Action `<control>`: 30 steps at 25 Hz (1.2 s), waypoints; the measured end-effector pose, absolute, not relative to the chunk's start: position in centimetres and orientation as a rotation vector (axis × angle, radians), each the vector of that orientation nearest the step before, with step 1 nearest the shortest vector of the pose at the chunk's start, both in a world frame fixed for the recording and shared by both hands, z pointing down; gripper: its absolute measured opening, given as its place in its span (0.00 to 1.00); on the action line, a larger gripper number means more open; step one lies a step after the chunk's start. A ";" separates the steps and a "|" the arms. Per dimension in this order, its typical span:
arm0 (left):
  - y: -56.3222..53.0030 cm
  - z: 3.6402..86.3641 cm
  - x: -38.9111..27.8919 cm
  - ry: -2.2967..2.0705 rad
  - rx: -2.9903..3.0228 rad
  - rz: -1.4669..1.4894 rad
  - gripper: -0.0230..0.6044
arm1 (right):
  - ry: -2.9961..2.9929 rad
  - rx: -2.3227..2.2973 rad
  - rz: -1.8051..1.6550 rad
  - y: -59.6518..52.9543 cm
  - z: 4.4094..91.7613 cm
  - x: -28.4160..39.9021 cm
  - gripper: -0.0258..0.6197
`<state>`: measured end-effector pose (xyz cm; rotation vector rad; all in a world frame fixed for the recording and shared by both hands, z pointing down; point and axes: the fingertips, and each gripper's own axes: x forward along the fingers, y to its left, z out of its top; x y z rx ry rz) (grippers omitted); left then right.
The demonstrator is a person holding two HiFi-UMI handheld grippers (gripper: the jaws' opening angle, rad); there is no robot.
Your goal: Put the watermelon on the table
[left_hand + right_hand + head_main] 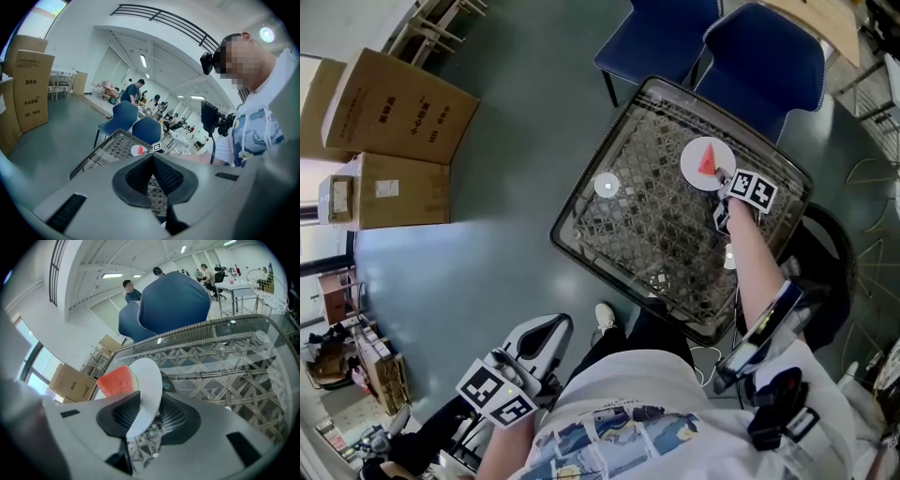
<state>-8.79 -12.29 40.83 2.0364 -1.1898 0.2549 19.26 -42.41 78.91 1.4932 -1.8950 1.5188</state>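
Observation:
A red watermelon wedge [707, 159] lies on a white plate [694, 173], and the plate rests on the glass-topped woven table [619, 234]. My right gripper [727, 184] is at the plate's near right edge. In the right gripper view the plate's rim [147, 390] stands between the jaws with the wedge [115, 379] on its left face; a gap shows beside the right pad, so the right gripper [145, 417] is open. My left gripper [551, 330] hangs low beside my knee, off the table. Its pads [152, 158] meet at the tips with nothing between them.
Two blue chairs [764, 56] stand against the table's far side. Cardboard boxes [394, 103] sit on the floor at the far left. A small white disc [607, 185] lies on the glass left of the plate, and a small white item [729, 256] lies under my right forearm.

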 end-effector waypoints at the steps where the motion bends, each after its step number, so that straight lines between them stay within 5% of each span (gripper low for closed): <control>1: -12.4 40.9 -8.7 -1.186 2.039 0.255 0.05 | -1.887 1.498 1.495 -42.4 78.9 19.3 0.21; 9: -12.4 40.4 -8.8 -1.187 2.039 0.256 0.05 | -1.792 1.522 1.267 -42.3 78.7 20.0 0.29; 30: -9.7 38.1 -10.1 -1.017 2.276 0.213 0.05 | -1.952 1.505 1.097 -33.5 68.9 20.3 0.29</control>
